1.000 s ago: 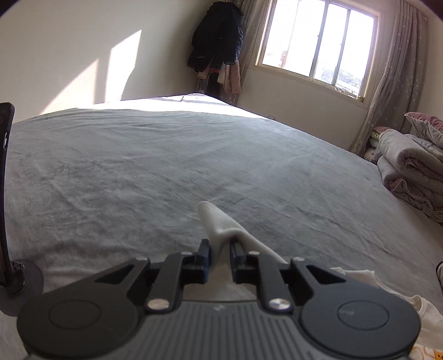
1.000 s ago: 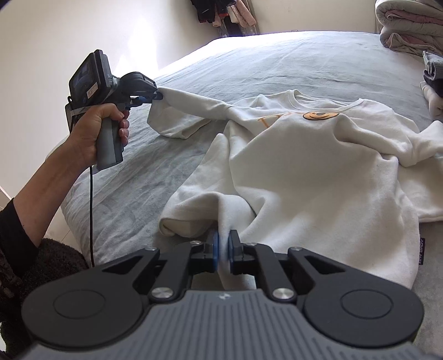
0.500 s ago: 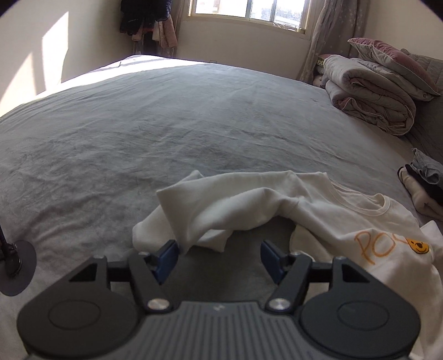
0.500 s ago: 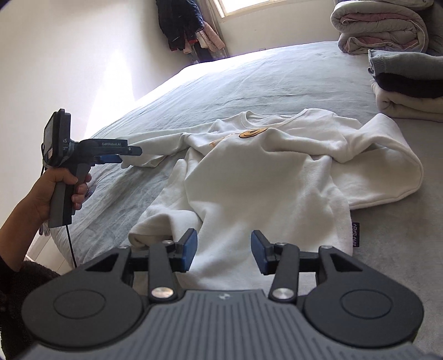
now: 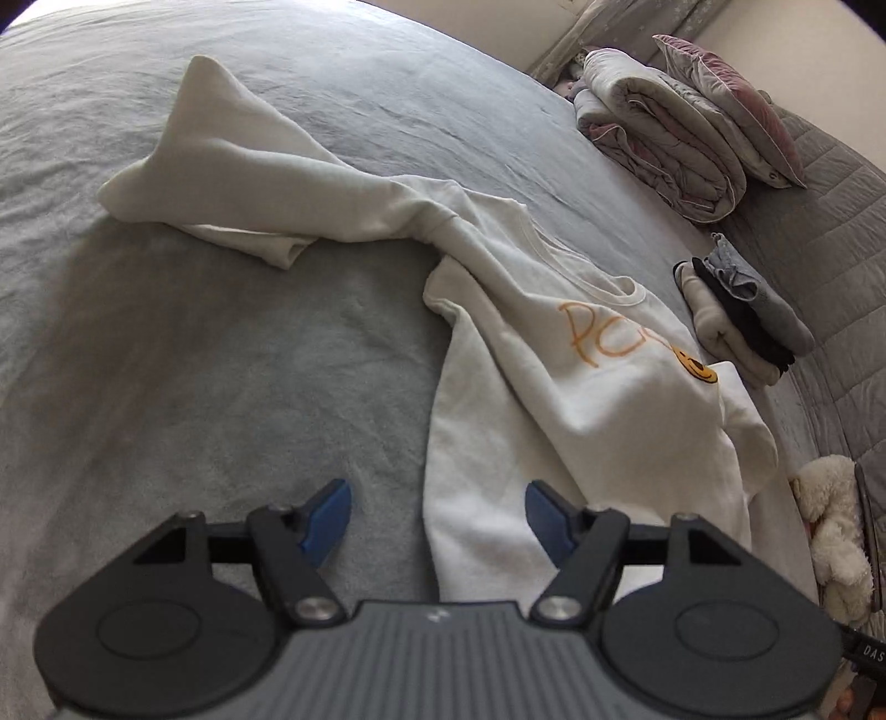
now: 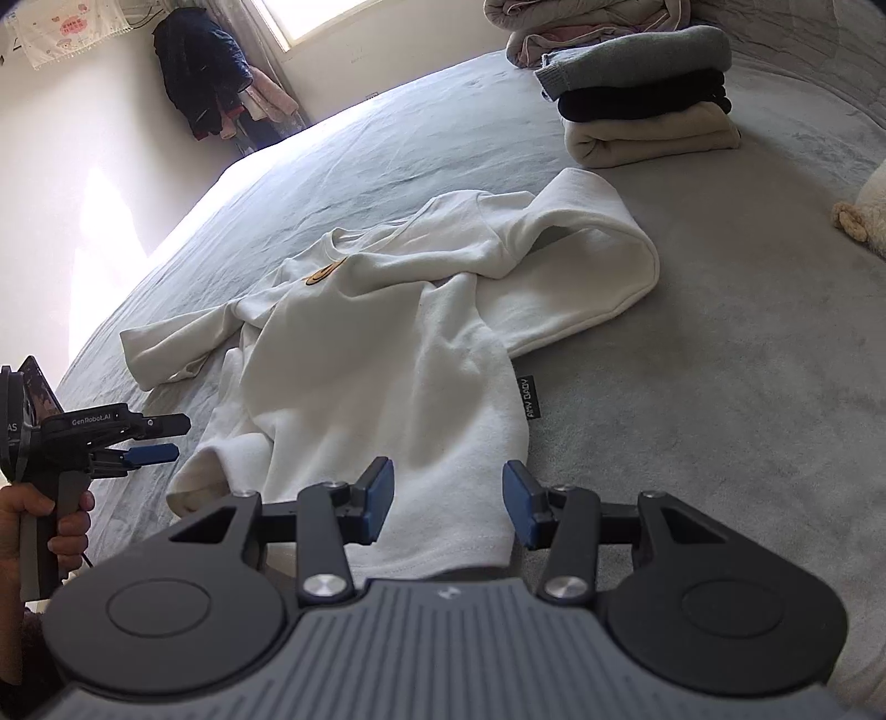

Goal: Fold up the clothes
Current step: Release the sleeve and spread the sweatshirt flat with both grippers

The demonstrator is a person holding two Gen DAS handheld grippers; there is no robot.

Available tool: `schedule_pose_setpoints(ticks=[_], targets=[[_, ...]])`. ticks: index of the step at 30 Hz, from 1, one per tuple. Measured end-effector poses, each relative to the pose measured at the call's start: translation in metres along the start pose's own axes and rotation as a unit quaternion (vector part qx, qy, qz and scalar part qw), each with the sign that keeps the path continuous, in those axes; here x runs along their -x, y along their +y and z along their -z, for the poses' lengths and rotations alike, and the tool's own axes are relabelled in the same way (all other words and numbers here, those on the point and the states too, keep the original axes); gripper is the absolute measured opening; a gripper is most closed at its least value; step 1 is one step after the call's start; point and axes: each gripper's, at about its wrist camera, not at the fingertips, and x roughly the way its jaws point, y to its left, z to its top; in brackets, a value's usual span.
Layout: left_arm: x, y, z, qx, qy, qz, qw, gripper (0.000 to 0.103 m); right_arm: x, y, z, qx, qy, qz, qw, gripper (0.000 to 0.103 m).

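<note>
Fingers of the left gripper (image 5: pixel 437 512) have just spread, released, above the white sweatshirt (image 5: pixel 581 399) on the grey bed (image 5: pixel 221 360); orange "PC" letters and a smiley show. From the right wrist, the right gripper (image 6: pixel 447 501) has likewise just opened over the hem; a side tag (image 6: pixel 530 396) is unreadable, and "GenRobot.AI" marks the left gripper.

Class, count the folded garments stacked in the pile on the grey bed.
3: a grey knit garment on top, a black one in the middle, a cream one at the bottom. Others may be hidden.
</note>
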Motion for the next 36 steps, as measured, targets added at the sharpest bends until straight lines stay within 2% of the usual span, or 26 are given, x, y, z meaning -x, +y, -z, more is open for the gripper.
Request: schedule_pose_setpoints(ticks=[5,8,15,20,22,26,27,28,29,32,36], targets=[[-0.004,0.003,0.007,0.000,-0.013,0.039,0.9992,0.067,-0.016,-0.022,0.012,-0.061,0.022,-0.016,0.998,0.048],[-0.011,-0.005,0.009,-0.009,0.004,0.065,0.9978,0.051,-0.020,-0.023,0.008,-0.071,0.027,-0.032,0.997,0.048],[-0.015,-0.028,0.019,-0.081,0.003,0.021,0.9965,0.043,-0.025,-0.019,0.008,-0.054,0.027,-0.021,0.998,0.044],[-0.009,-0.022,0.021,-0.078,0.013,0.025,0.9965,0.037,-0.020,-0.020,0.008,-0.047,0.018,-0.010,0.999,0.043],[-0.008,-0.023,0.025,-0.090,0.014,0.020,0.9956,0.032,-0.017,-0.019,0.008,-0.036,0.012,-0.002,0.999,0.043],[-0.005,-0.025,0.033,-0.115,0.013,0.013,0.9932,0.007,-0.015,-0.011,0.010,-0.006,0.007,0.002,1.000,0.043],[-0.004,-0.026,0.034,-0.120,0.011,0.010,0.9927,0.006,-0.017,-0.009,0.011,0.002,0.008,0.004,1.000,0.043],[-0.002,-0.028,0.036,-0.128,0.006,0.005,0.9917,0.006,-0.019,-0.006,0.012,0.013,0.011,0.008,1.000,0.040],[0.002,-0.031,0.037,-0.140,0.000,-0.002,0.9901,0.005,-0.022,-0.002,0.014,0.029,0.014,0.014,0.999,0.027],[0.019,-0.039,0.042,-0.177,-0.025,-0.021,0.9836,0.005,-0.022,0.006,0.017,0.062,0.007,0.031,0.998,0.007],[0.051,-0.037,0.038,-0.203,-0.043,-0.036,0.9776,0.005,-0.001,0.009,0.012,0.054,-0.017,0.024,0.998,0.005]])
